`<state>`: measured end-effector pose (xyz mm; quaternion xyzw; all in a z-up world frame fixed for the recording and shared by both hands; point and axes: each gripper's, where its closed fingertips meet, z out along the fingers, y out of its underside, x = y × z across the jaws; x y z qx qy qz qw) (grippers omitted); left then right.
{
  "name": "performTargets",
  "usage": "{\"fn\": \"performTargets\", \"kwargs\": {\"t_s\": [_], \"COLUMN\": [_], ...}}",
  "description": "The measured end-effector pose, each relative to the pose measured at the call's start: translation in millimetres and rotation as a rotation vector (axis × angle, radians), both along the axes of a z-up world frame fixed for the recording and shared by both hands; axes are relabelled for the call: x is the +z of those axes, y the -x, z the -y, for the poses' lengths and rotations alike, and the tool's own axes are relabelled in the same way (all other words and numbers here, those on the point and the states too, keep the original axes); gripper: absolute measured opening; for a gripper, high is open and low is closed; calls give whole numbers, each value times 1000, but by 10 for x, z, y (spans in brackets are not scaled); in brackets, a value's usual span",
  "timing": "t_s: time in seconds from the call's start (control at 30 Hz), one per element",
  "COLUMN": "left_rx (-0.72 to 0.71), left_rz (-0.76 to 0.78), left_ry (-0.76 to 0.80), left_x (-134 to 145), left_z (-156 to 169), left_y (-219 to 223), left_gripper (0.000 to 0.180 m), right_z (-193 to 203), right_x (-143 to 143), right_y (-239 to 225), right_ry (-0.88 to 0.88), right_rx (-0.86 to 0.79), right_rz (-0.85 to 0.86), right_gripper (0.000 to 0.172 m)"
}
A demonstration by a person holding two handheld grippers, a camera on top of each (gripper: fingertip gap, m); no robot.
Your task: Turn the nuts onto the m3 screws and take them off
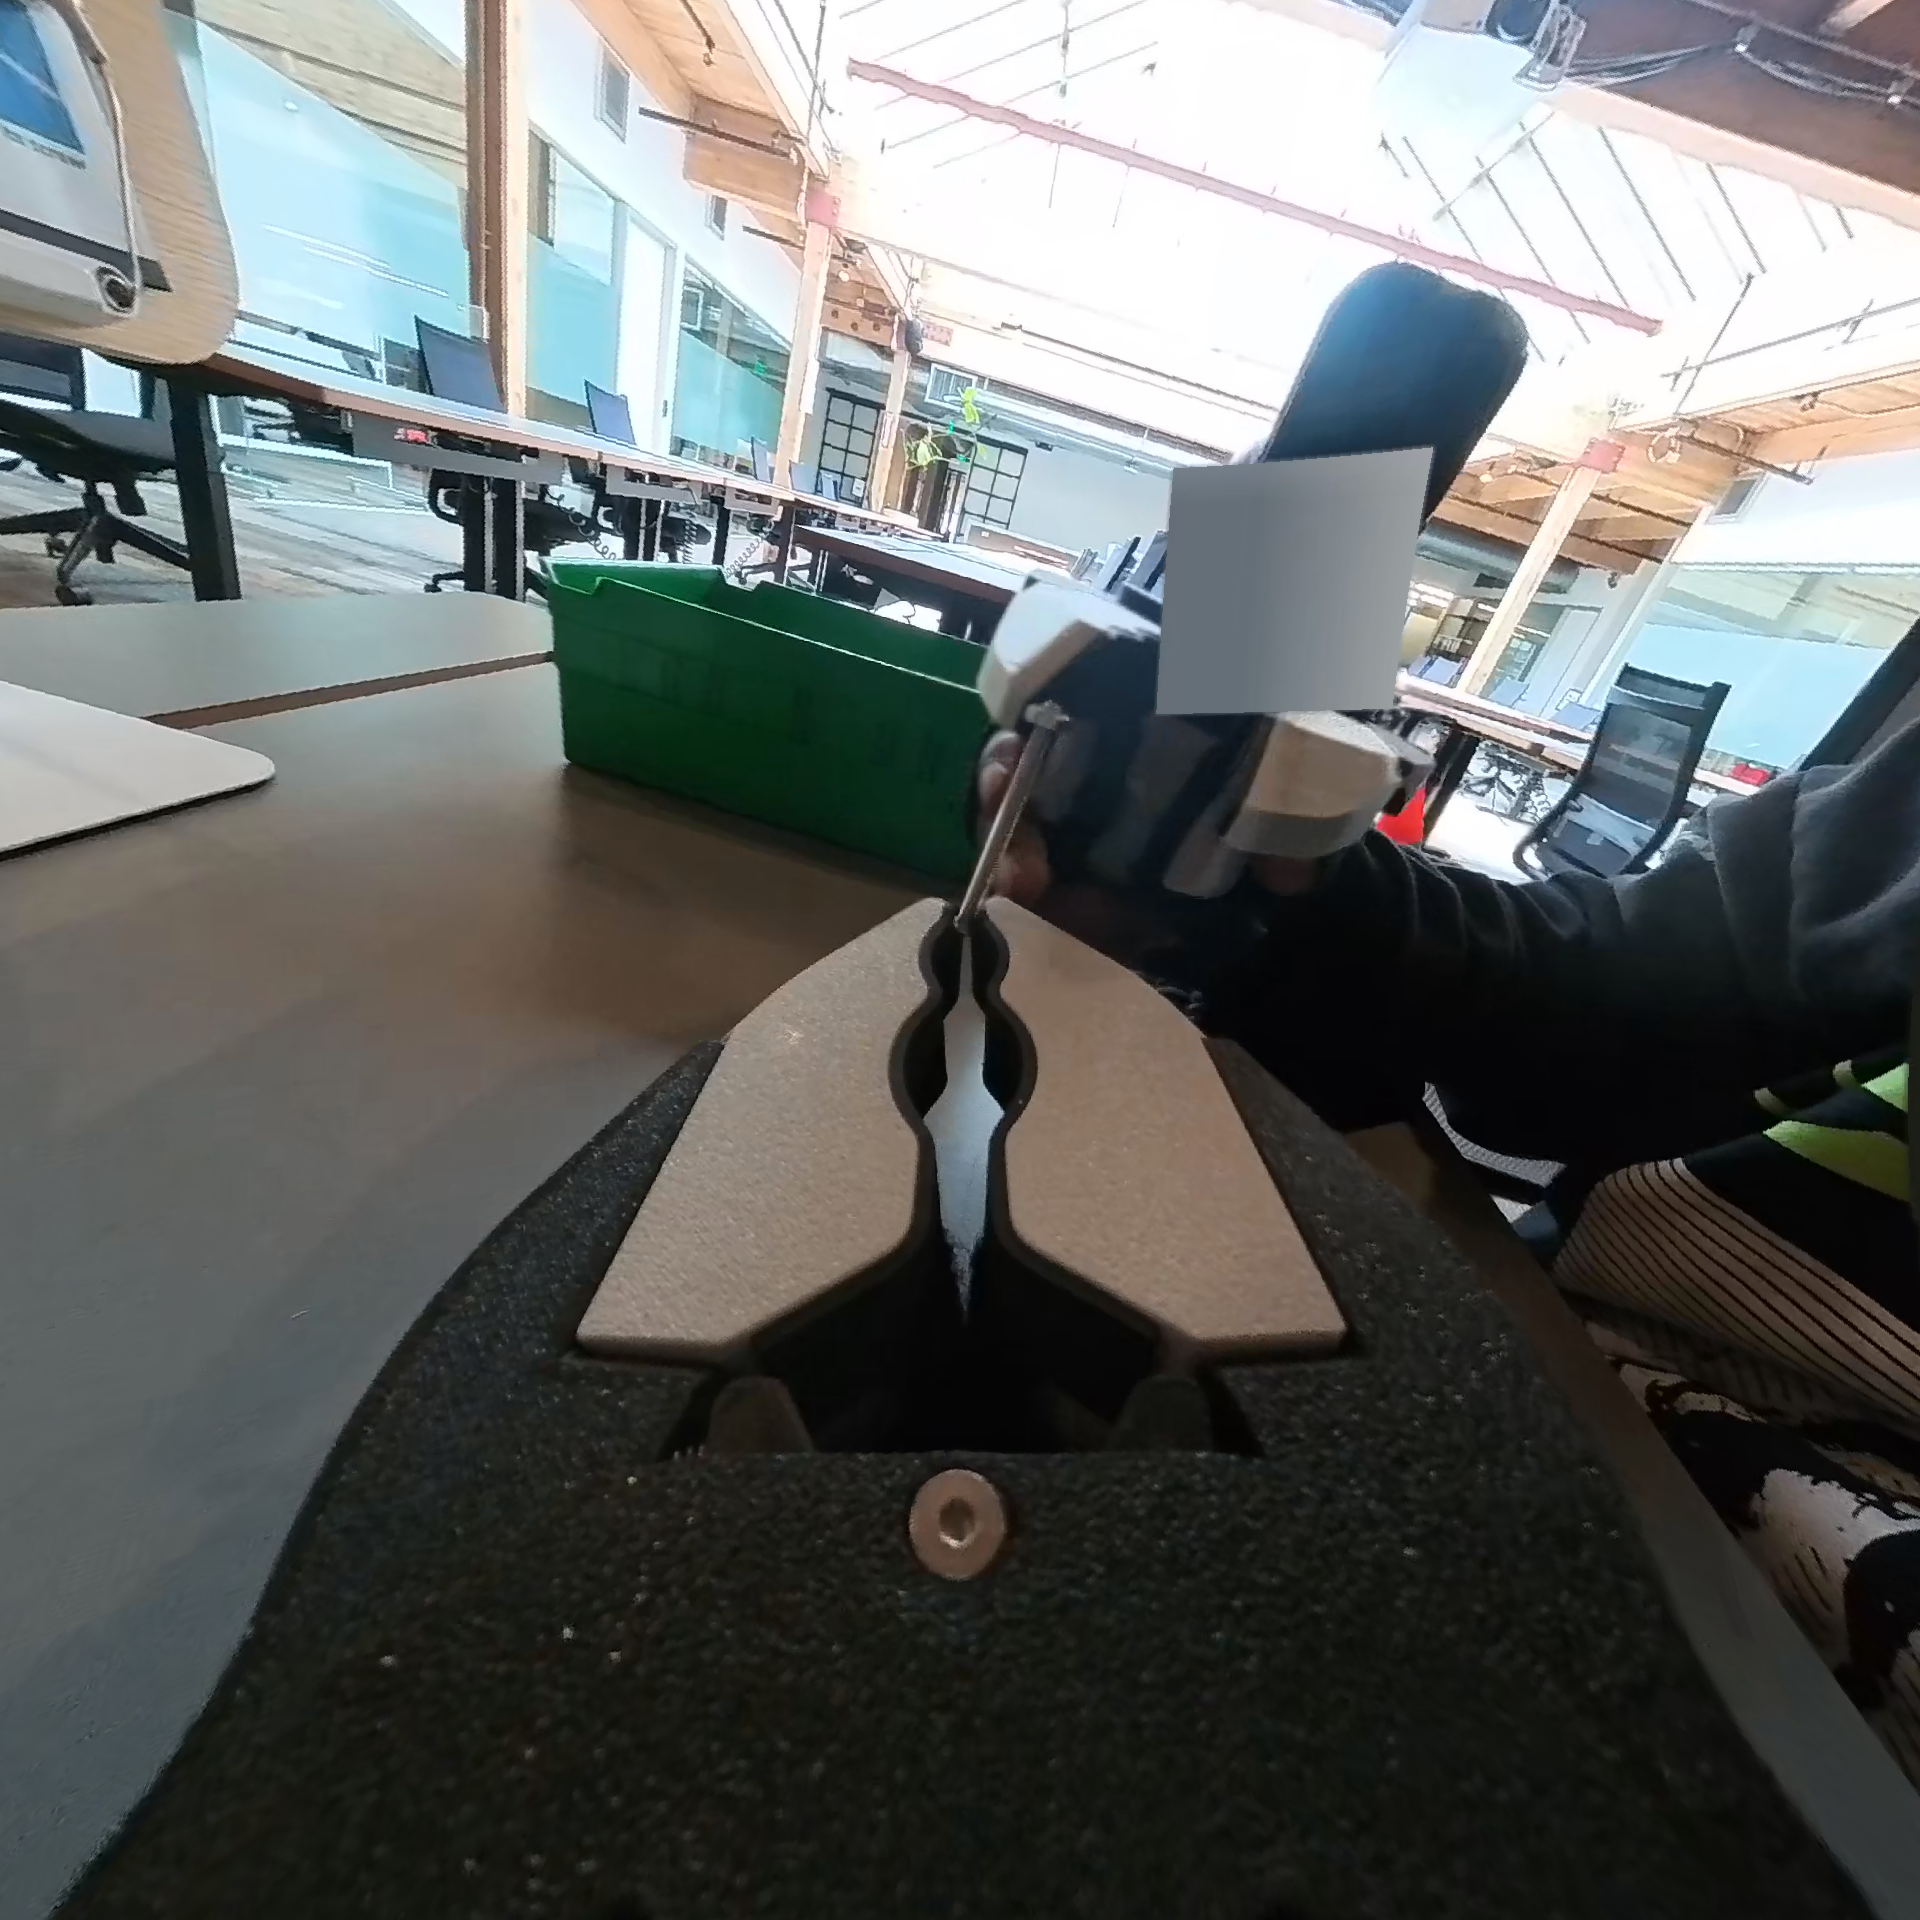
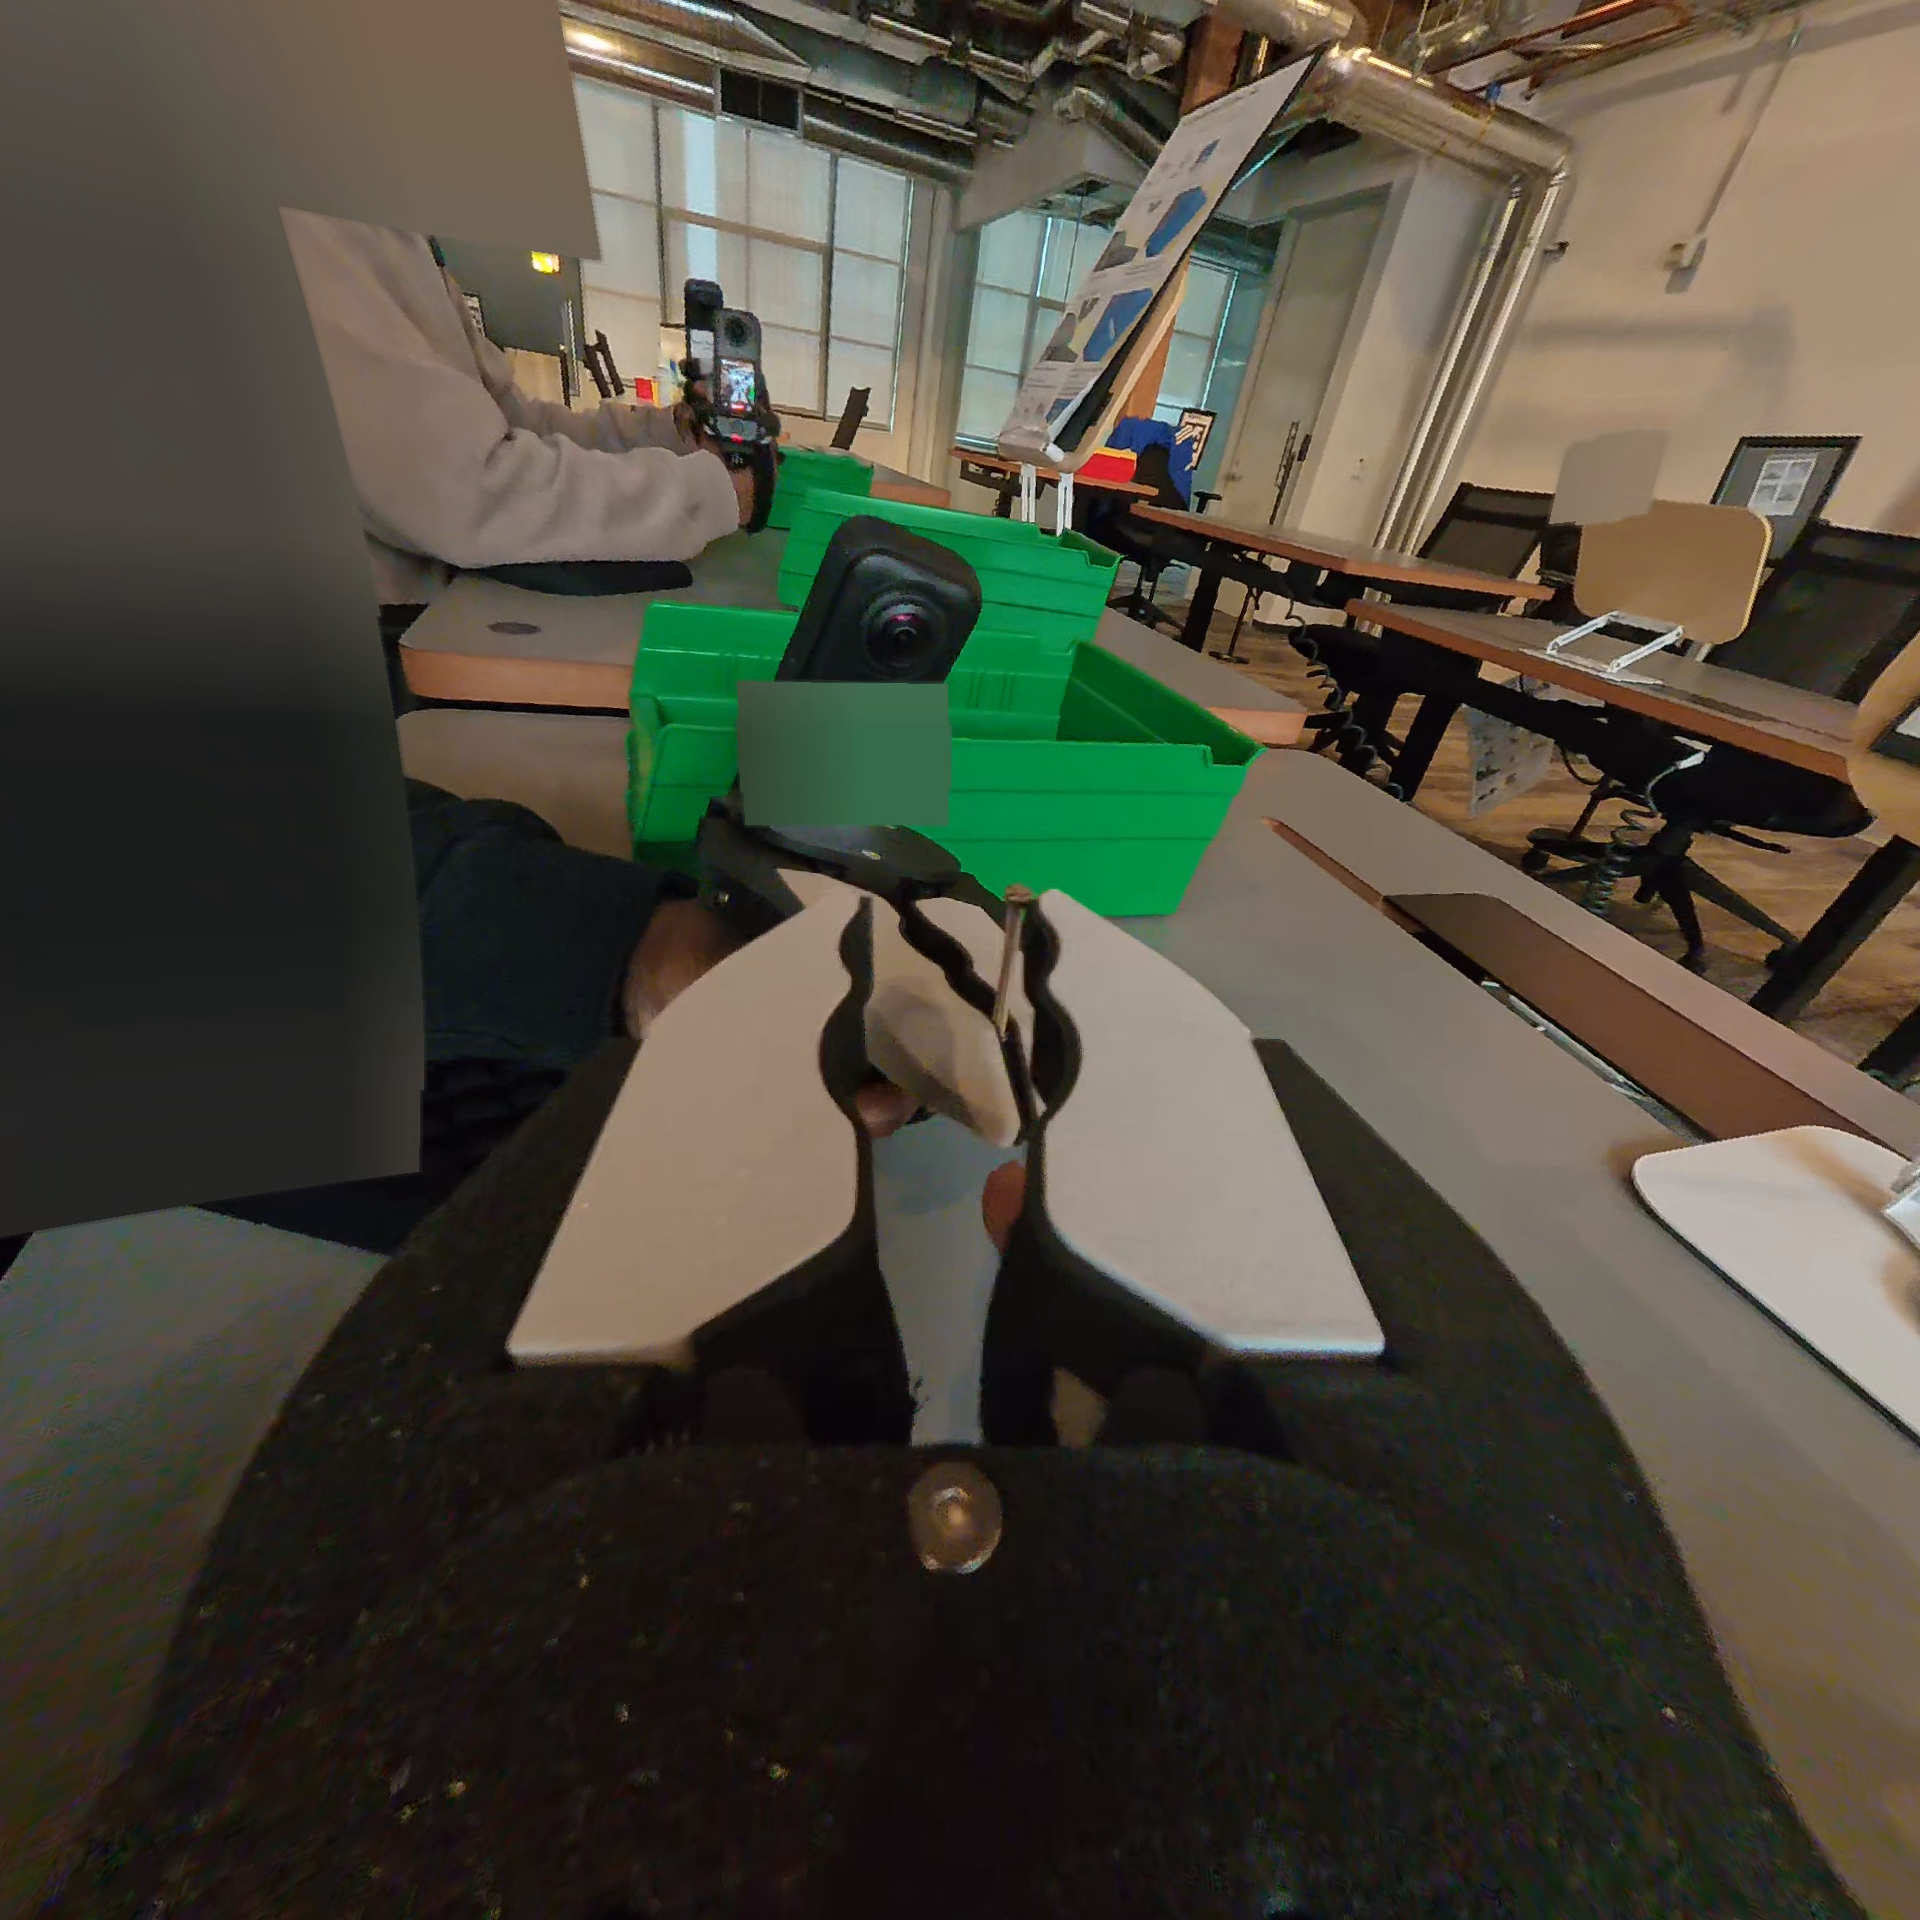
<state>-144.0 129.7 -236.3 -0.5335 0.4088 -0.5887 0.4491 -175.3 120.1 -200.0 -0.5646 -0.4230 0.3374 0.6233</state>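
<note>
My left gripper (image 1: 966, 925) is shut on the lower end of a long thin metal screw (image 1: 1006, 821), which points up and away. A small wider piece (image 1: 1044, 715) sits at the screw's top; I cannot tell whether it is a nut or the head. My right gripper (image 1: 1174, 748) faces the left one with its jaws apart around the screw's top. In the right wrist view the screw (image 2: 1010, 956) stands close beside the right finger (image 2: 1132, 1039) of my right gripper (image 2: 951, 914), which is open. The left gripper's fingers (image 2: 935, 1029) show between them.
A green bin (image 1: 748, 717) stands on the dark table (image 1: 312, 987) just beyond the grippers; more green bins (image 2: 1081, 831) are stacked behind. A white pad (image 2: 1787, 1236) lies at the table's side. A second person's sleeve (image 2: 499, 457) rests on the neighbouring table. My hands' fingertips stand some 5 centimeters from each other.
</note>
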Motion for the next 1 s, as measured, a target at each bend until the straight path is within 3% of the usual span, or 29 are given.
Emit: {"fn": "performTargets", "kwargs": {"t_s": [0.07,0.17,0.37,0.57,0.67,0.8,0.9,1.0], "left_rx": [8,5,-10,-11,-6,7,3,0], "left_rz": [4,2,-7,-4,-3,7,2,4], "left_ry": [7,4,-8,-5,-2,7,4,1], "left_x": [3,1,-6,-3,-3,7,2,6], "left_z": [-18,-12,18,18,10,-12,-6,1], "left_y": [10,6,-7,-4,-1,14,7,10], "left_gripper": [1,1,1,1,1,1,1,1], "right_z": [32,28,-25,2,13,57,40,6], "right_x": [17,34,-11,-10,-13,15,16,-3], "right_y": [-37,-68,-9,49,34,-53,-82,-58], "right_ry": [4,8,0,-9,-13,-7,-4,-12], "right_rx": [12,7,-8,15,12,20,10,-5], "right_rz": [-14,-31,-11,-6,-1,-16,-21,-18], "right_gripper": [16,15,36,40,35,9,8,19]}}
